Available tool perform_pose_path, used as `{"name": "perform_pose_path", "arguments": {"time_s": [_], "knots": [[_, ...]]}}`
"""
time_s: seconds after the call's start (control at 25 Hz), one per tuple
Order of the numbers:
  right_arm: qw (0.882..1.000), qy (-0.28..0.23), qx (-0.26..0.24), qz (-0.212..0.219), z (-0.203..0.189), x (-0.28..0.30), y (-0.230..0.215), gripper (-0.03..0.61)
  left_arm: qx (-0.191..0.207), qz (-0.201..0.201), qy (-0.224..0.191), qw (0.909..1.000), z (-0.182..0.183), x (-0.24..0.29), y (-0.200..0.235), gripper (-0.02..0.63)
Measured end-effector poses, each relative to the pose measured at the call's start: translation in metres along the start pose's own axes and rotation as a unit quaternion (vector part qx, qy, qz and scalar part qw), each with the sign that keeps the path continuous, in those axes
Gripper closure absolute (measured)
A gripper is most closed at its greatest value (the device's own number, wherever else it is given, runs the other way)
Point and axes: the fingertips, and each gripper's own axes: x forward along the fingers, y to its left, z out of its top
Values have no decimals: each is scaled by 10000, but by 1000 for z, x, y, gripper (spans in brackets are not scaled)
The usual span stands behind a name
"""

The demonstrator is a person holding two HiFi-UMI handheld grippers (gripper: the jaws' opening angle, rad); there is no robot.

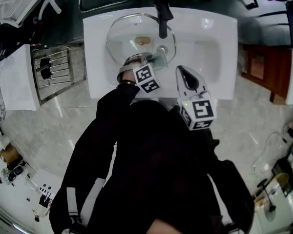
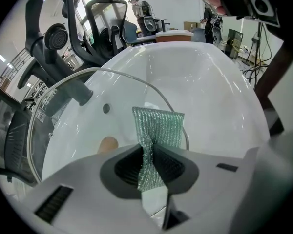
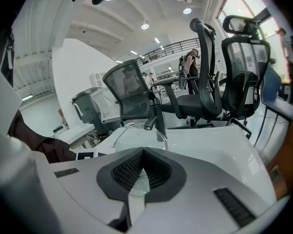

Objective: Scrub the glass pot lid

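The glass pot lid (image 1: 122,38) lies in the left part of the white sink (image 1: 210,43), its steel rim circling a tan spot near the middle. My left gripper (image 1: 151,58) hangs over the lid's near edge, shut on a green mesh scrub cloth (image 1: 160,59). In the left gripper view the cloth (image 2: 158,130) stands up out of the shut jaws, with the lid (image 2: 63,111) just beyond it. My right gripper (image 1: 181,69) hovers over the sink's front edge to the right, shut with nothing in it. In its own view the lid's rim (image 3: 136,133) shows far off.
A black faucet (image 1: 162,18) reaches over the lid from the sink's back edge. A wire rack (image 1: 53,69) stands left of the sink. The right half of the basin (image 1: 205,57) holds nothing. Office chairs (image 3: 205,82) stand behind the sink.
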Motion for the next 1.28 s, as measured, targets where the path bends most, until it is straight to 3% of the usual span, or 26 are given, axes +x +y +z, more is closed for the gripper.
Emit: {"name": "perform_pose_path", "arguments": {"time_s": [0.44, 0.8, 1.04, 1.28], "knots": [[9995, -230, -93, -169, 19, -12, 5, 575, -92, 312, -216, 9992, 3, -33, 14, 554], [9982, -526, -217, -171, 49, -24, 37, 575, -951, 655, -754, 9904, -4, -92, 45, 554], [9957, -824, -401, -115, 81, -33, 71, 575, -1799, 965, -1381, 9692, -10, -156, 73, 554], [9919, -1144, -529, -147, 114, -46, 102, 575, -2680, 1204, -2334, 9269, -4, -235, 100, 554]]}}
